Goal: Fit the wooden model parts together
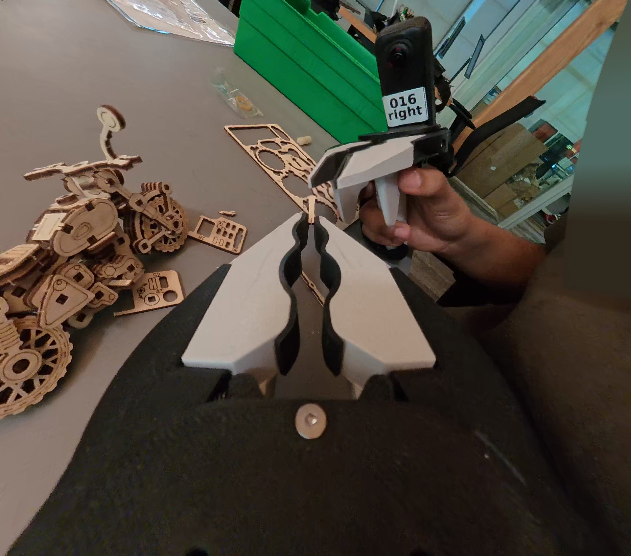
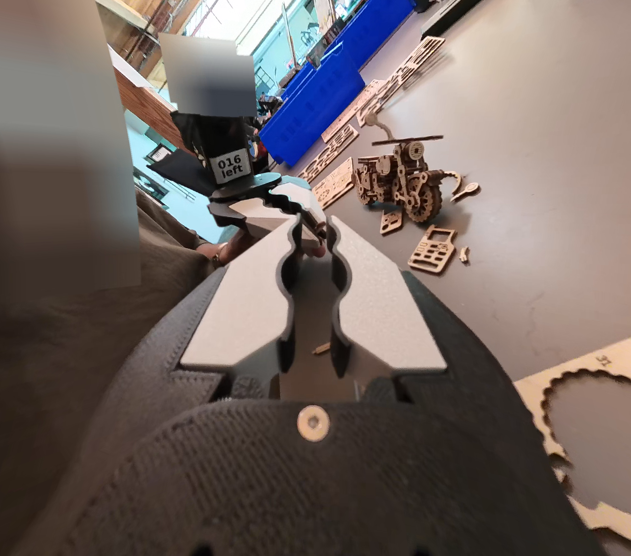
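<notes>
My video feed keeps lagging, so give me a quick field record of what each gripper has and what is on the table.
left gripper: shut on a small thin pale wooden sliver, held at the fingertips above the table
right gripper: fingertips nearly together; grip unclear
assembled laser-cut wooden motorcycle model: standing on the grey table, untouched
flat wooden offcut pieces: lying beside the model
punched-out wooden part sheet: flat near the green plastic bin

Workshop, storage bins (image 1: pixel 307 62), grey worktable (image 1: pixel 102 68)
</notes>
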Available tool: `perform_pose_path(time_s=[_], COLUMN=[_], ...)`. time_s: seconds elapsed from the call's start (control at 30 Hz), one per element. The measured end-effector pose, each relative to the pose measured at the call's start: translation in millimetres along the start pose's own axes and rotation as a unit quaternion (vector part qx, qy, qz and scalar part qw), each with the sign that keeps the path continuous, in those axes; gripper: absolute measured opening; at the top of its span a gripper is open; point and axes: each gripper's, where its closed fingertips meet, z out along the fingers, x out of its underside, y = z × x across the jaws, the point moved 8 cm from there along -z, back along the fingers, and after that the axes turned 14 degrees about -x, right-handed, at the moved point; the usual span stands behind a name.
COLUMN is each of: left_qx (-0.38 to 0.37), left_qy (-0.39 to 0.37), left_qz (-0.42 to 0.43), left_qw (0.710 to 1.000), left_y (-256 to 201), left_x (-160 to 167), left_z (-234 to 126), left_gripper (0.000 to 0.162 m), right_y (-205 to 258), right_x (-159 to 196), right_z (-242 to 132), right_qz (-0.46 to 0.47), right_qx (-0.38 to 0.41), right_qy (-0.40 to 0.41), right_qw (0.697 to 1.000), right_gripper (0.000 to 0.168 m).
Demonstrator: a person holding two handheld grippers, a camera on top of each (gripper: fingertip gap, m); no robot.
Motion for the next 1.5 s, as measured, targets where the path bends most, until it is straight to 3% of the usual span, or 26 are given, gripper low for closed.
perform_pose_path(time_s=[0.1,0.27,0.43,0.6,0.77,0.9,1.2,1.5], left_qx=[0.002,0.005,-0.023,-0.014,0.001,0.002,0.0,0.009], left_qy=[0.003,0.008,-0.019,-0.01,0.001,0.001,-0.001,-0.005], left_qz=[-0.002,-0.012,-0.03,-0.042,-0.002,0.016,0.03,0.026], left_qw=[1.0,1.0,0.999,0.999,1.0,1.0,1.0,1.0], left_y=[0,1,11,12,0,-4,-7,-7], left_x=[1,1,-4,-3,0,1,2,1], left_z=[1,2,-2,-1,1,1,1,0], left_gripper=[0.0,0.0,0.0,0.0,0.0,0.0,0.0,0.0], right_y=[-2,-4,-3,1,3,4,-1,-3], right_x=[-1,8,0,0,6,6,6,9], right_z=[-2,6,-3,-2,4,4,0,1], right_qz=[0.014,0.012,-0.026,-0.021,0.001,0.029,0.046,0.076], right_qx=[0.003,0.031,0.077,0.055,0.023,-0.012,0.003,-0.023], right_qy=[-0.014,0.035,0.009,-0.003,0.024,0.012,0.004,0.002], right_qw=[1.0,0.999,0.997,0.998,0.999,0.999,0.999,0.997], right_gripper=[0.011,0.009,0.01,0.01,0.0,0.003,0.01,0.003])
